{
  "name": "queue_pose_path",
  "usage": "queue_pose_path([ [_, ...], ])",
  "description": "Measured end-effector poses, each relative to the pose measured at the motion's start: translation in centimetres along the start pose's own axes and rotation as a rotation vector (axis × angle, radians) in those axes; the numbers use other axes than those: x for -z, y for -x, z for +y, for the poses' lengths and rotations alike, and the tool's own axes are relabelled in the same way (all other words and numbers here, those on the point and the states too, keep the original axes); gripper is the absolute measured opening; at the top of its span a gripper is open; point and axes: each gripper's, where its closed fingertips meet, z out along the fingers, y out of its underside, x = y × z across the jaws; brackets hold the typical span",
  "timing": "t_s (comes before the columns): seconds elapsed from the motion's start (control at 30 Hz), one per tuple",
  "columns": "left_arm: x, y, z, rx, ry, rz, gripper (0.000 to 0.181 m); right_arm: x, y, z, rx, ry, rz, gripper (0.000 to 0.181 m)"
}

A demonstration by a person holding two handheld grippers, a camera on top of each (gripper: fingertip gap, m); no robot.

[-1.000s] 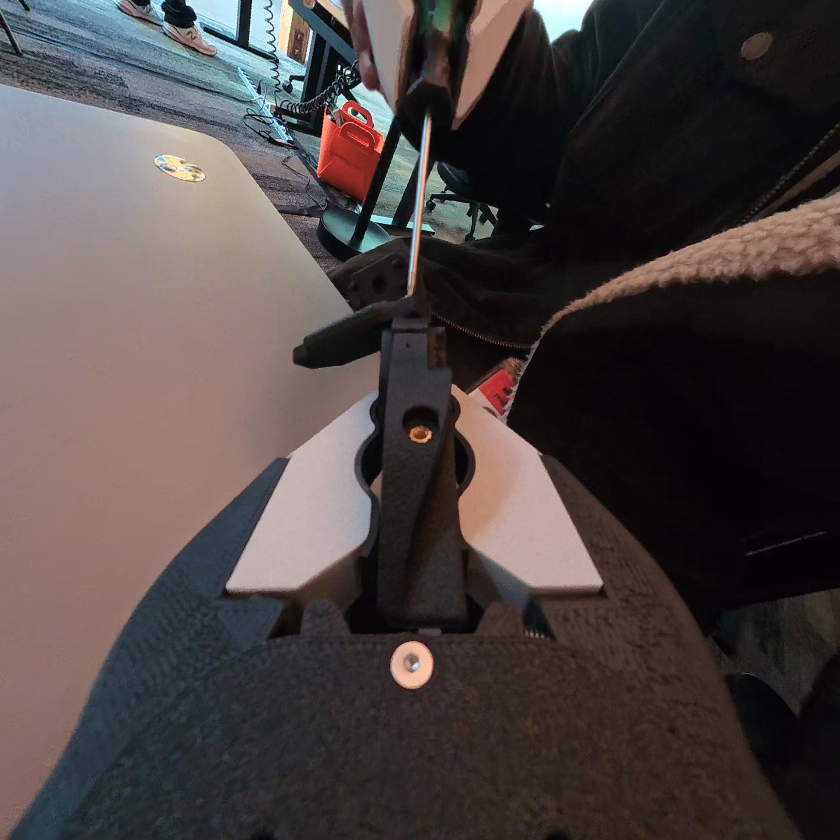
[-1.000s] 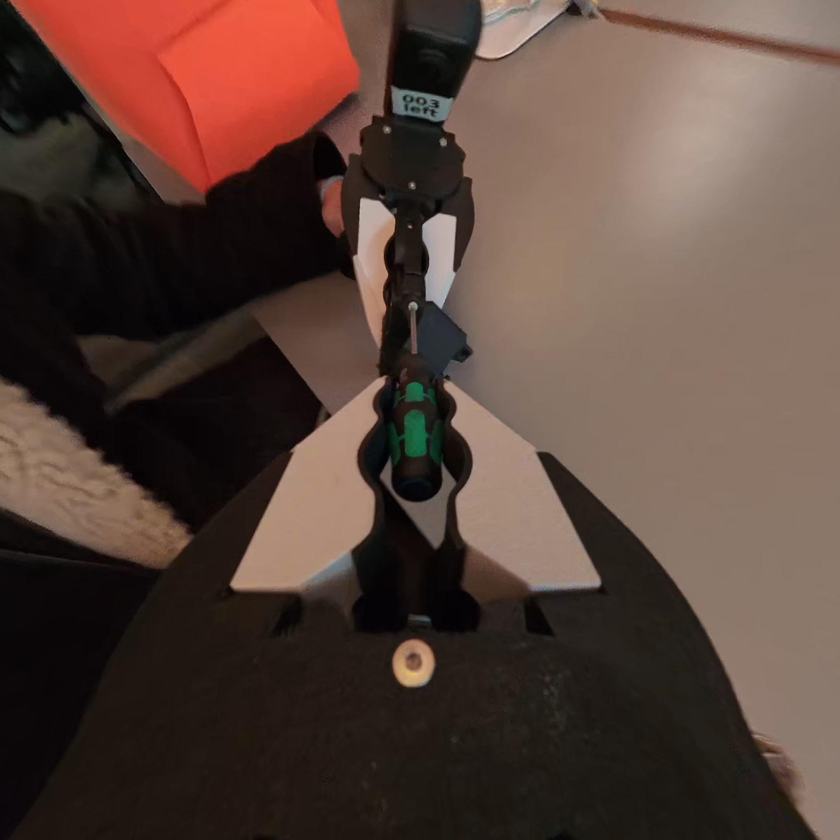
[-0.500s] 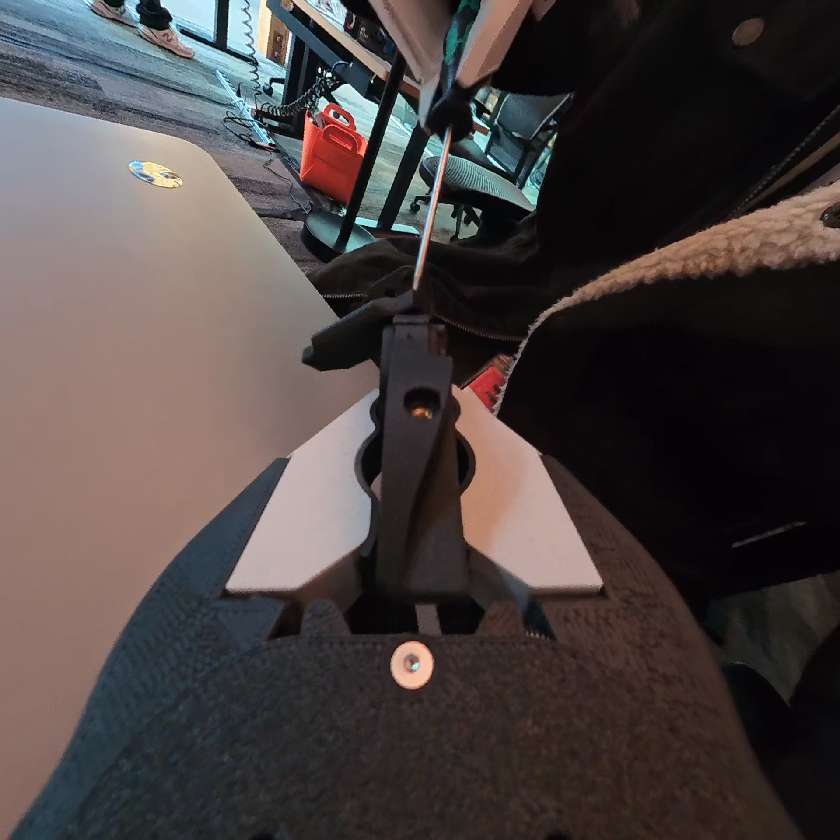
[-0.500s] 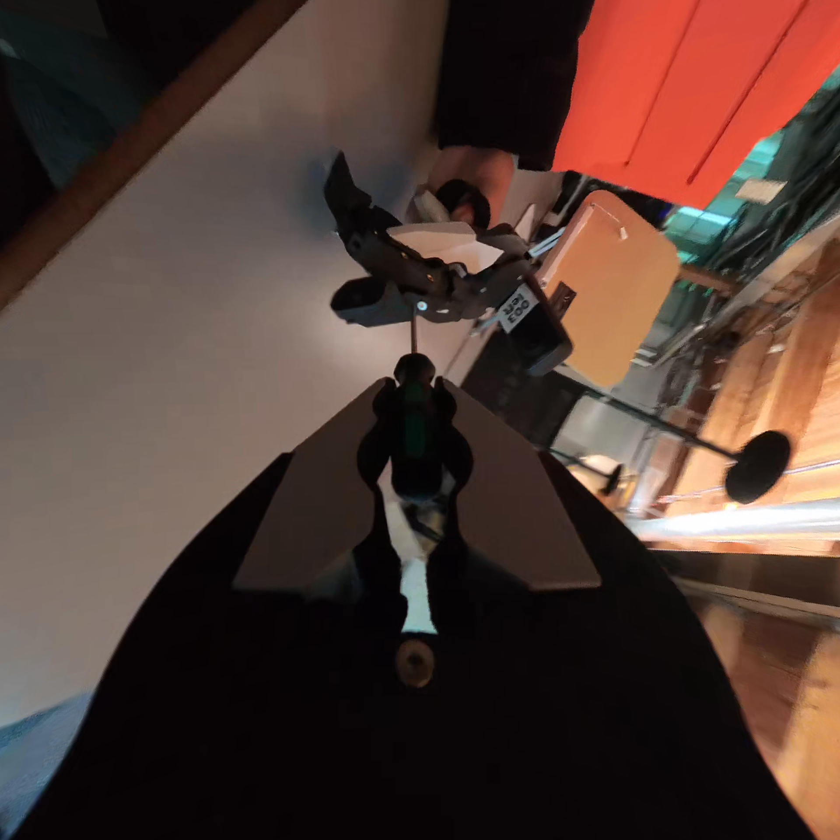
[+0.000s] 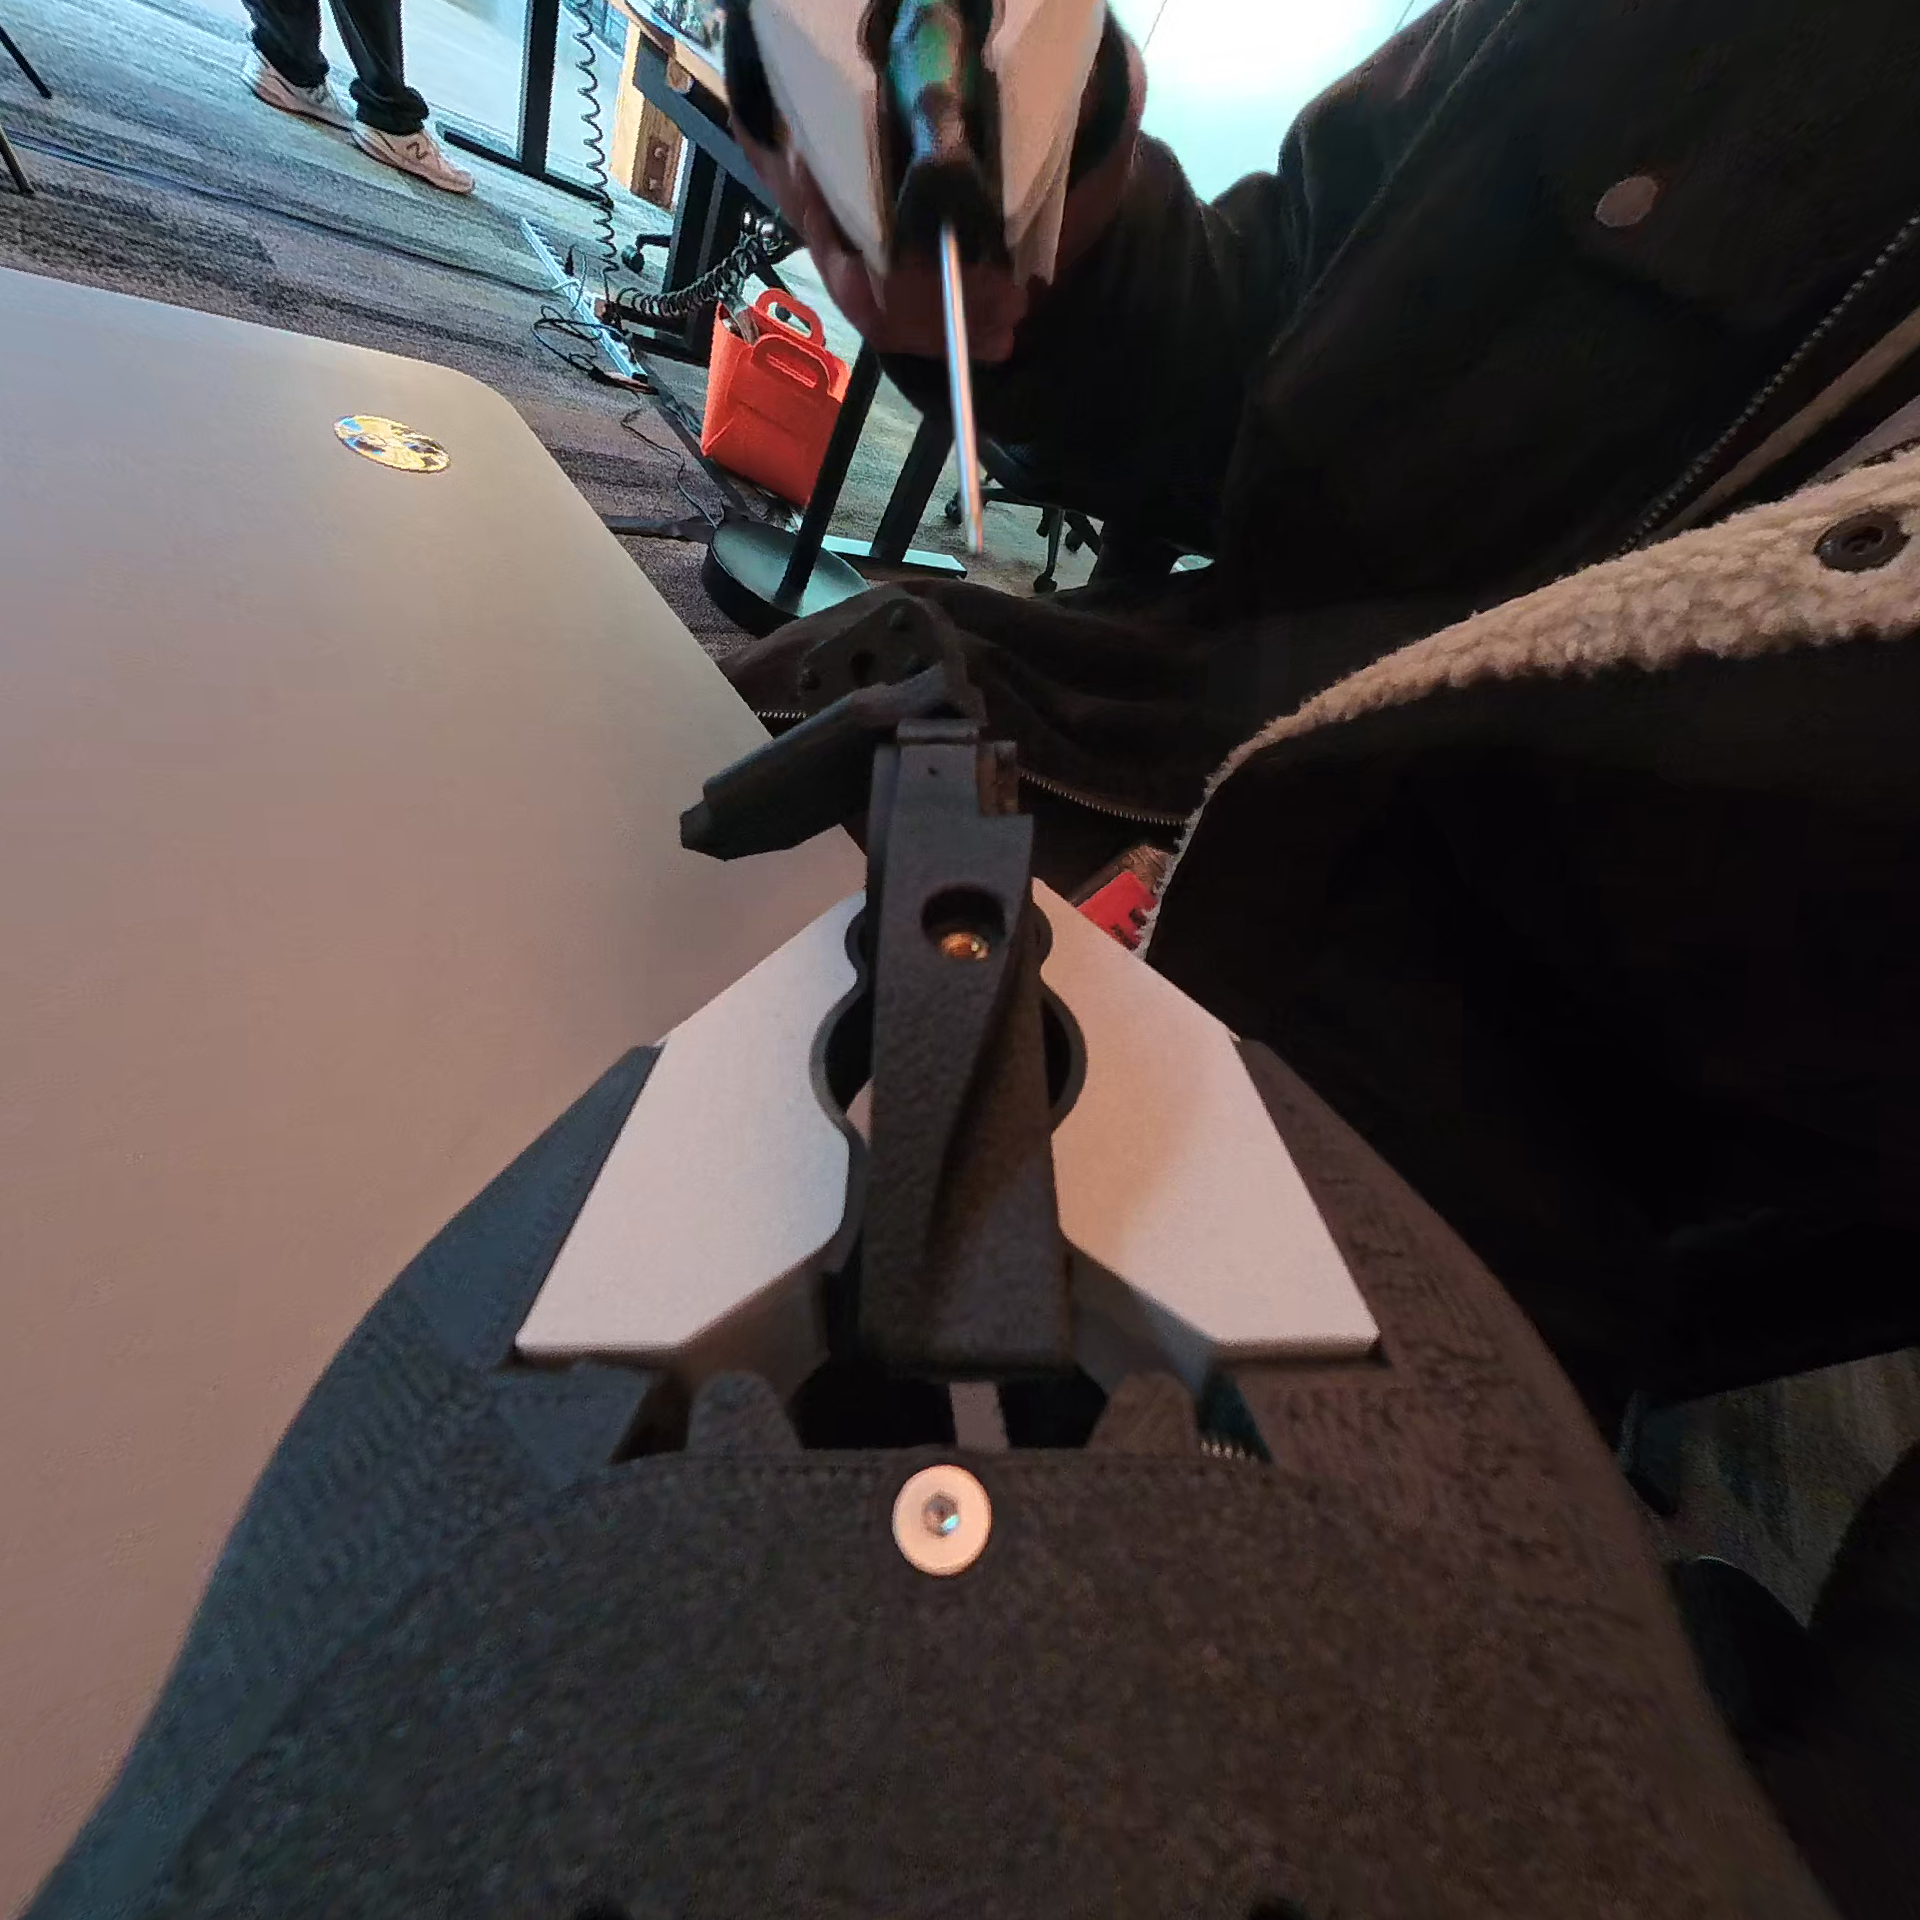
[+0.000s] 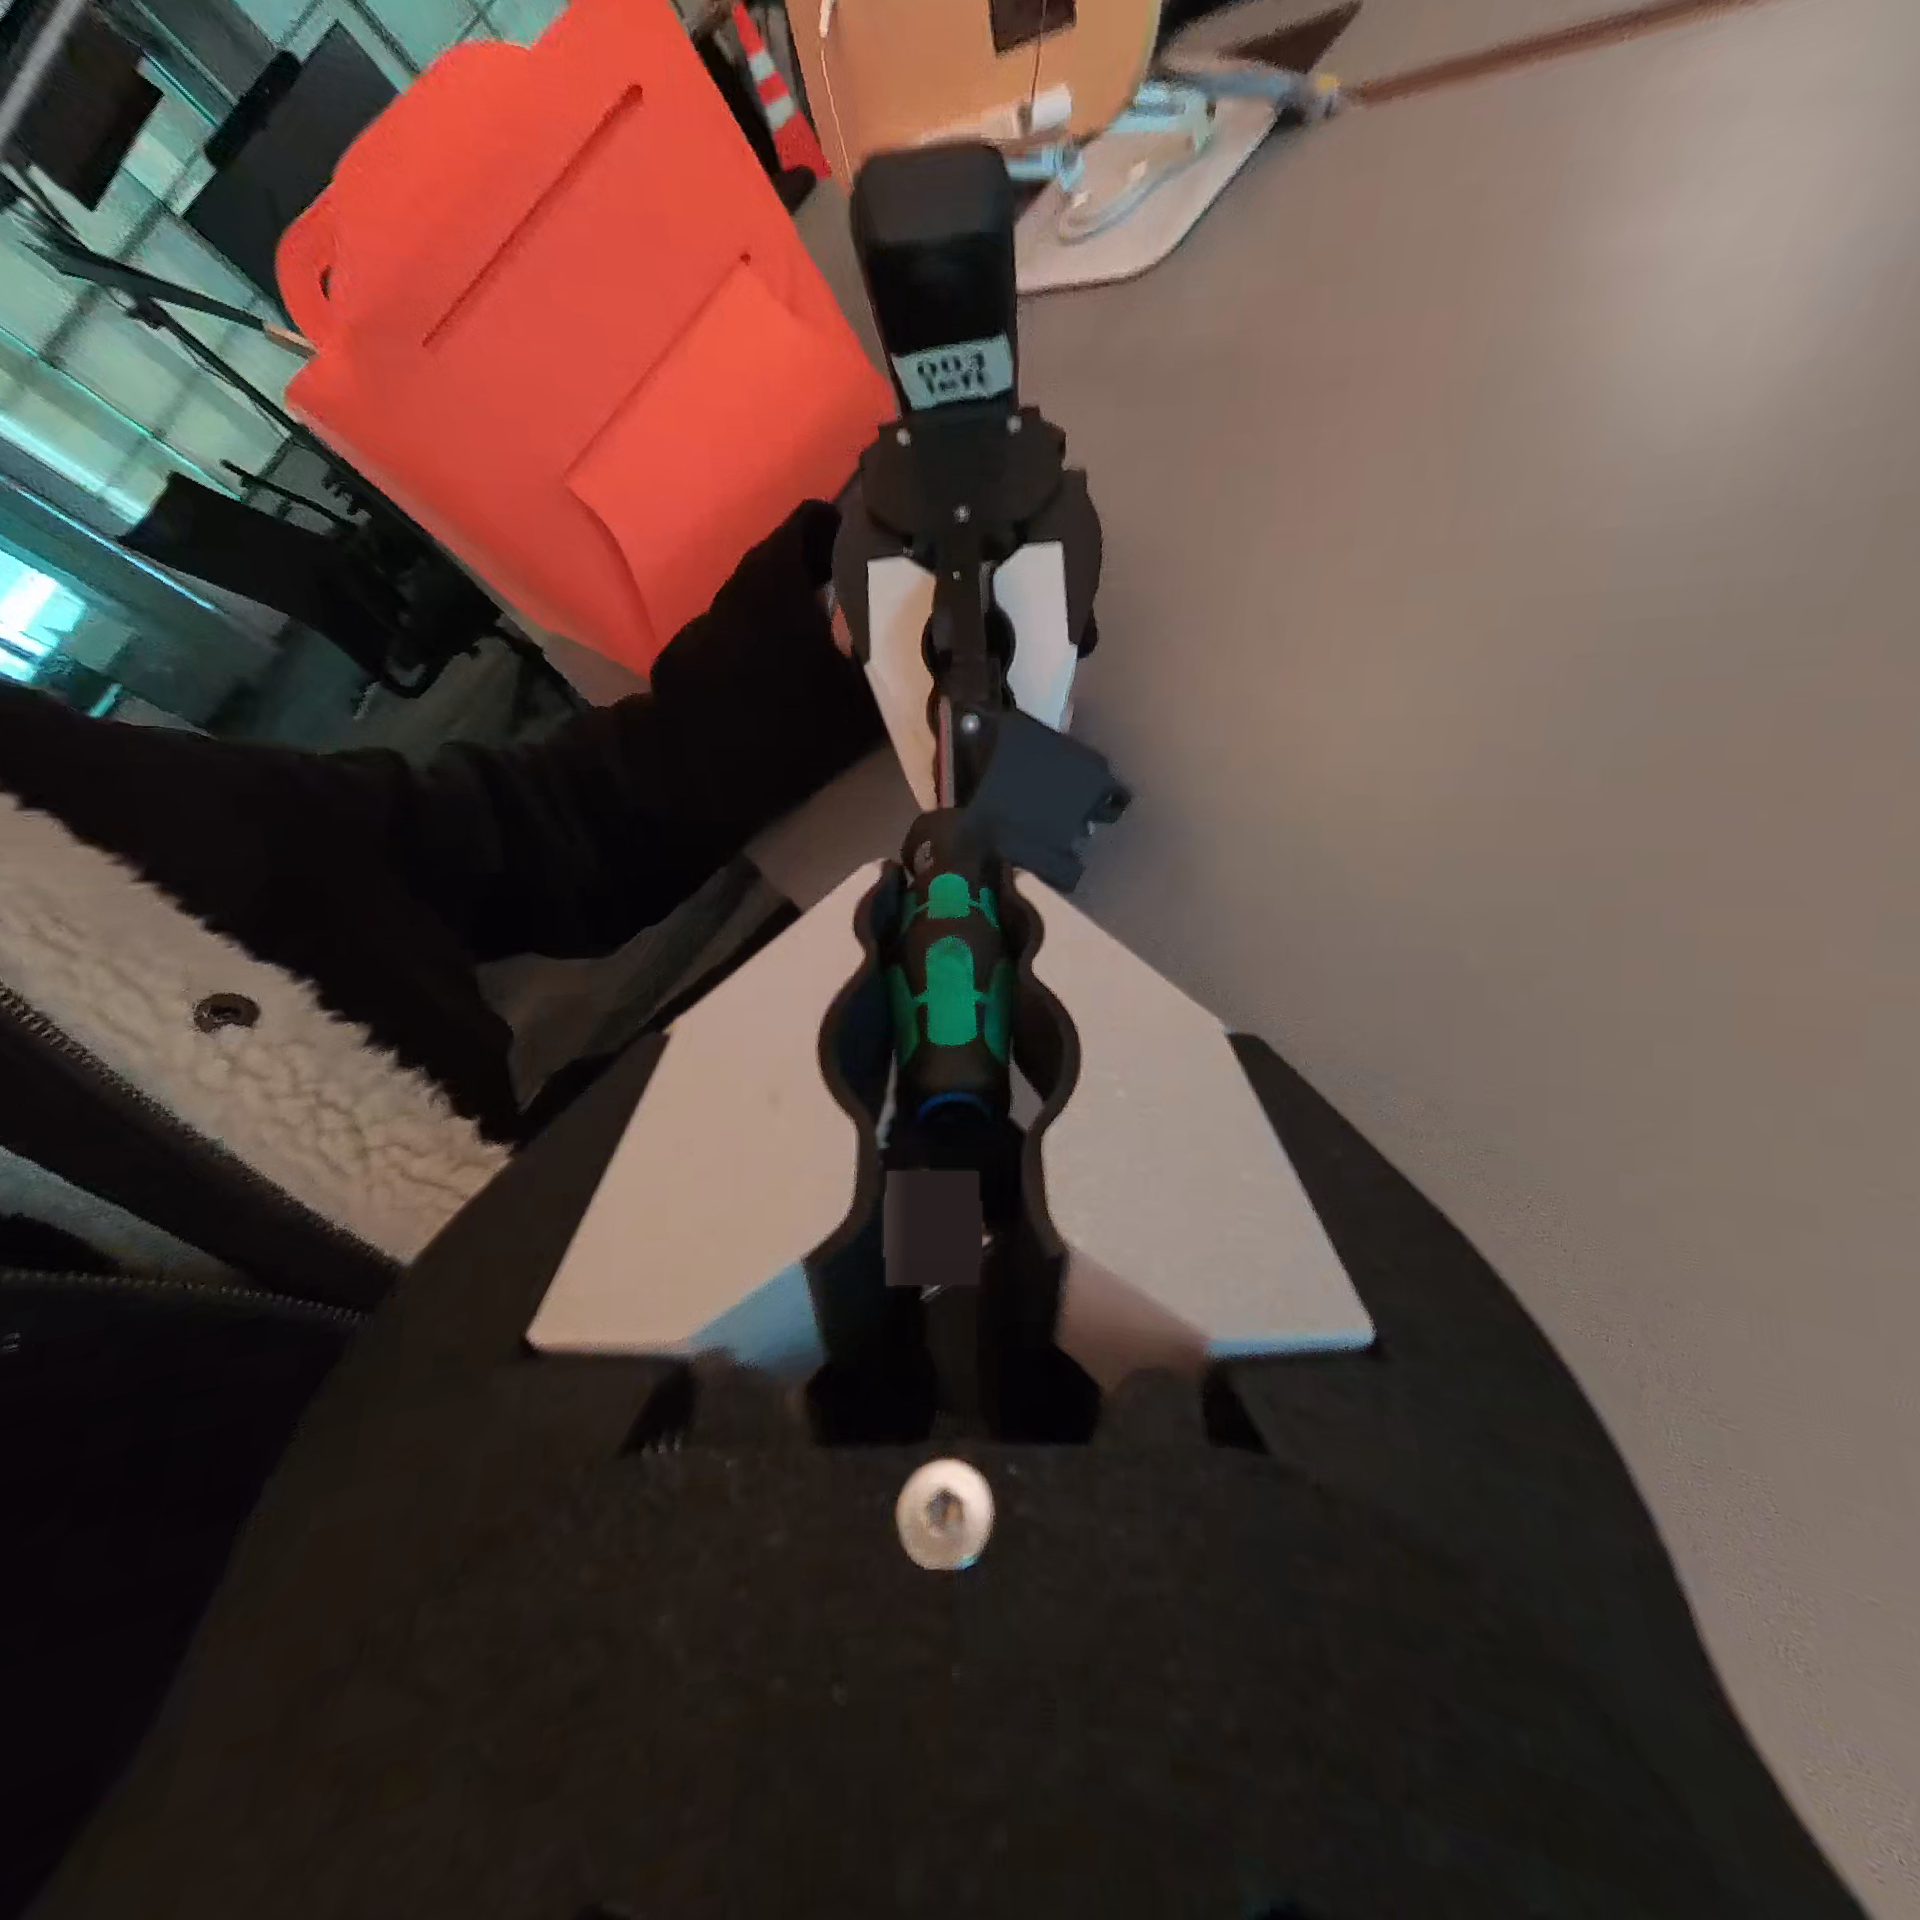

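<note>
**Change.** Half a second ago the screwdriver (image 6: 951, 997) tip rested against the top end of the black printed part (image 5: 951, 1091). It now stands clear above that end, shaft (image 5: 961, 395) pointing steeply down towards it, with open air between tip and part. The right wrist view, rolled sideways half a second ago, is level again.

**Left gripper** (image 5: 951, 914). Fingers nearly together, clamped on the black printed part, which rises upright between them at the table (image 5: 312, 831) edge (a brass insert shows in its upper hole). An angled arm of the part juts left over the tabletop.

**Right gripper** (image 6: 948, 883). Fingers closed on the green-and-black handle of the screwdriver, directly in line with the left gripper.

**Surroundings.** A dark sleeve (image 6: 623, 769) reaches in; an orange bag (image 5: 769, 405) sits on the floor beyond.
</note>
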Motion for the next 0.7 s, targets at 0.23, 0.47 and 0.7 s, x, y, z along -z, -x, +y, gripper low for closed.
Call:
queue_pose_path([
  [0.23,0.0,0.1,0.0,-0.002,-0.001,-0.009,0.022,-1.3,-0.4,1.2,0.004,0.043,0.012,0.017],
  [0.47,-0.1,0.1,0.2,0.000,0.011,-0.004,0.022,-1.3,-0.5,1.2,0.006,0.043,0.013,0.017],
  [0.7,-0.2,0.1,0.3,0.001,0.017,-0.004,0.022,-1.4,-0.7,1.1,0.013,0.037,0.022,0.017],
])
